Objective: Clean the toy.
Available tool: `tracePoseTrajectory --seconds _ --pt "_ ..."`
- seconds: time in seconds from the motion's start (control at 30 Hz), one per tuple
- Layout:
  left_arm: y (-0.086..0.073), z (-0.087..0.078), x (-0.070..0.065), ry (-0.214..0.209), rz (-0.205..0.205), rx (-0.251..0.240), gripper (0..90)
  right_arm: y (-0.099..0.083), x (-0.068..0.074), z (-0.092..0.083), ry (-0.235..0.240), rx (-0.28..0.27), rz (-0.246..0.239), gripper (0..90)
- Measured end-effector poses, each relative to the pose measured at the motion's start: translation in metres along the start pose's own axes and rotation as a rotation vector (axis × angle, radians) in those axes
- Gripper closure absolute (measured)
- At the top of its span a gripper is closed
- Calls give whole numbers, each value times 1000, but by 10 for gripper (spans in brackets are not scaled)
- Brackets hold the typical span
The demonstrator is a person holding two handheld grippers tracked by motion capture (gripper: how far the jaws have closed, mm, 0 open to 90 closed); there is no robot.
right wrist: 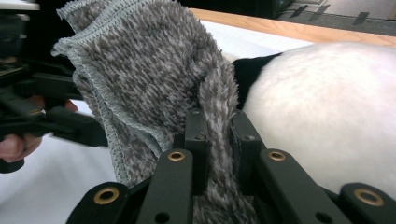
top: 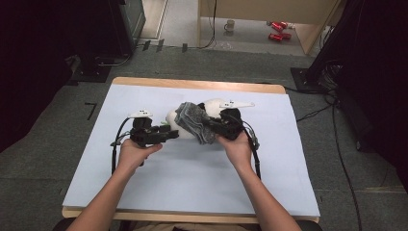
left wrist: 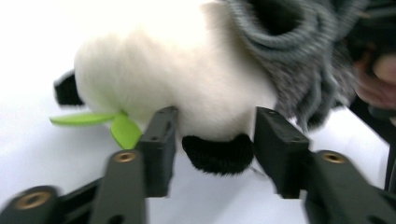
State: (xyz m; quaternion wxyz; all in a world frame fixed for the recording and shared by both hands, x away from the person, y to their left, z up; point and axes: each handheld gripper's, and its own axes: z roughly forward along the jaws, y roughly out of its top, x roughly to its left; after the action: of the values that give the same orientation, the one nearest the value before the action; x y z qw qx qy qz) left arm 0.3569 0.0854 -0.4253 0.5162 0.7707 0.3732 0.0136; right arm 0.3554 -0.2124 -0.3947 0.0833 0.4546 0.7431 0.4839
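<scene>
Right claw [right wrist: 217, 140] clenched on grey fuzzy cloth [right wrist: 149, 74] draped over plush panda [left wrist: 177, 79]; left claw [left wrist: 212, 140] released, astride panda's black paw [left wrist: 217, 151].

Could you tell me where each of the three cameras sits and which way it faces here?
High view: above the person's side, looking forward and down on the table; both forearms, left gripper and right gripper show.
Left gripper view: rides the left gripper, facing the plush panda between its open jaws.
Right gripper view: rides the right gripper, jaws pinching the grey cloth.
Shared: all three show panda and cloth.
</scene>
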Motion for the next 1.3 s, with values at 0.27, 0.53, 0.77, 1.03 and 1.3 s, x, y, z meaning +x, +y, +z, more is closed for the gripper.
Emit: tracePoseTrajectory --seconds 0.27,0.53,0.77,1.03,1.3 --pt "-12 10 3 -6 165 -8 271 2 -4 2 -7 -9 4 810" --pt "-17 22 8 20 163 -30 327 4 -2 3 13 3 10 809" --pt "-18 24 9 35 145 -17 500 9 19 -5 73 -17 -11 809" --pt "-15 22 13 42 82 -1 669 -7 33 18 113 74 -16 809" --pt "-14 21 14 41 76 11 686 -11 14 18 -21 63 -76 808"
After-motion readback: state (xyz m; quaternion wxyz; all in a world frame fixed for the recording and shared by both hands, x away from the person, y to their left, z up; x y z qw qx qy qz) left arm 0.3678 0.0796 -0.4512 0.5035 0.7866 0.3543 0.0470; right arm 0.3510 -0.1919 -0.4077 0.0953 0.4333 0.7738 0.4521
